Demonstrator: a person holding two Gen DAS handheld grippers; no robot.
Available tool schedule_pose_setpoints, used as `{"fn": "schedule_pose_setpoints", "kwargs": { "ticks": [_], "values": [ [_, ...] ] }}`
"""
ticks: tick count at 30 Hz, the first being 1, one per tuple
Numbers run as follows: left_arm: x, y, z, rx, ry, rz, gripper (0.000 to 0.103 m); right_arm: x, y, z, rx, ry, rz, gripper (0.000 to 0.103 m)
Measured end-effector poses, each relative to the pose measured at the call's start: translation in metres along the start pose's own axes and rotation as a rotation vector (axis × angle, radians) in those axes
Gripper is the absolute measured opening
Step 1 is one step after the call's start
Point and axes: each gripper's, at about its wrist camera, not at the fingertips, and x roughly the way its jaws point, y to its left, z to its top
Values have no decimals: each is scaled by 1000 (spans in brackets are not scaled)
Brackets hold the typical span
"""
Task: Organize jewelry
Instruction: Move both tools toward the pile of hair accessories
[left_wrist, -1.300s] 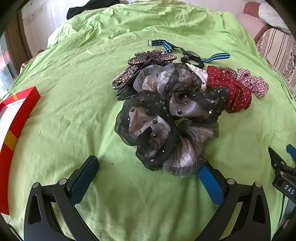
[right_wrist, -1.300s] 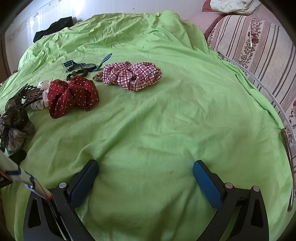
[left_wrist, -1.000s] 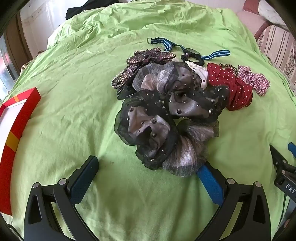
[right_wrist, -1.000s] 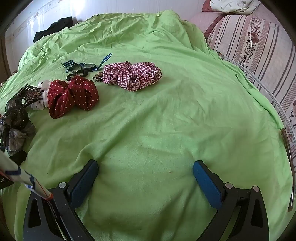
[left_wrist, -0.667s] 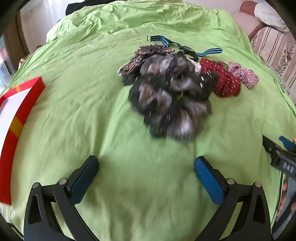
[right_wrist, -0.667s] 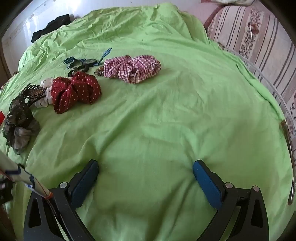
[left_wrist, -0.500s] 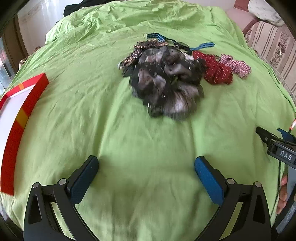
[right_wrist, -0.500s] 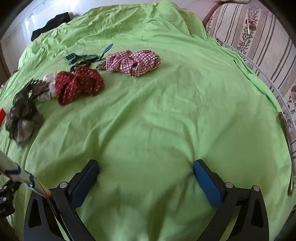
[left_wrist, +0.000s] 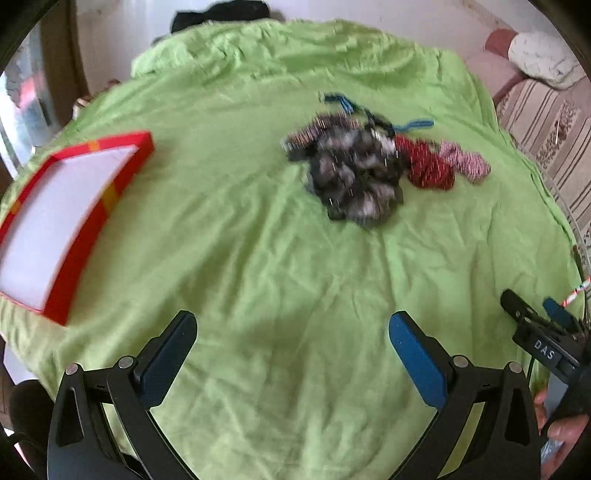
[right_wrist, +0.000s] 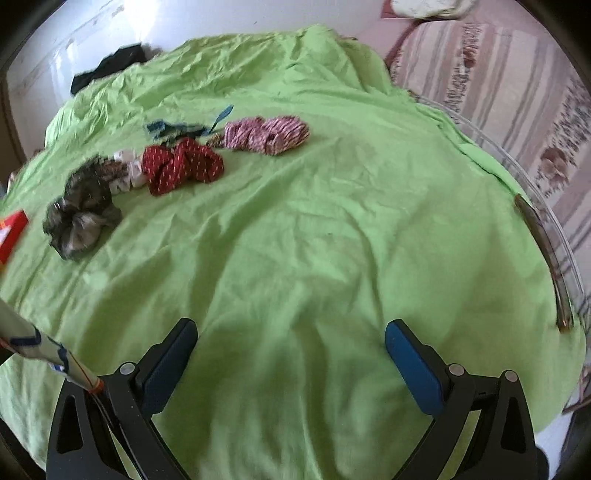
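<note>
Several hair pieces lie clustered mid-bed: black organza scrunchie (left_wrist: 354, 184), red dotted scrunchie (right_wrist: 183, 164), plaid scrunchie (right_wrist: 267, 133). Left gripper (left_wrist: 291, 350), fingers wide and empty, faces the black one ahead; right gripper (right_wrist: 290, 350), equally wide, sits farther. Red box (left_wrist: 70, 218) waits leftward.
</note>
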Motion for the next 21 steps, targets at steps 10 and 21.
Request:
{"fn": "schedule_pose_setpoints", "kwargs": {
  "ticks": [10,21],
  "values": [
    [-52,-7,11,52,-160,60,103,-58,1,2,36,-171,-41,103],
    [-50,-8,9,53,-144,63,103,-62,4,-1,34,-168,-25,101]
  ]
}}
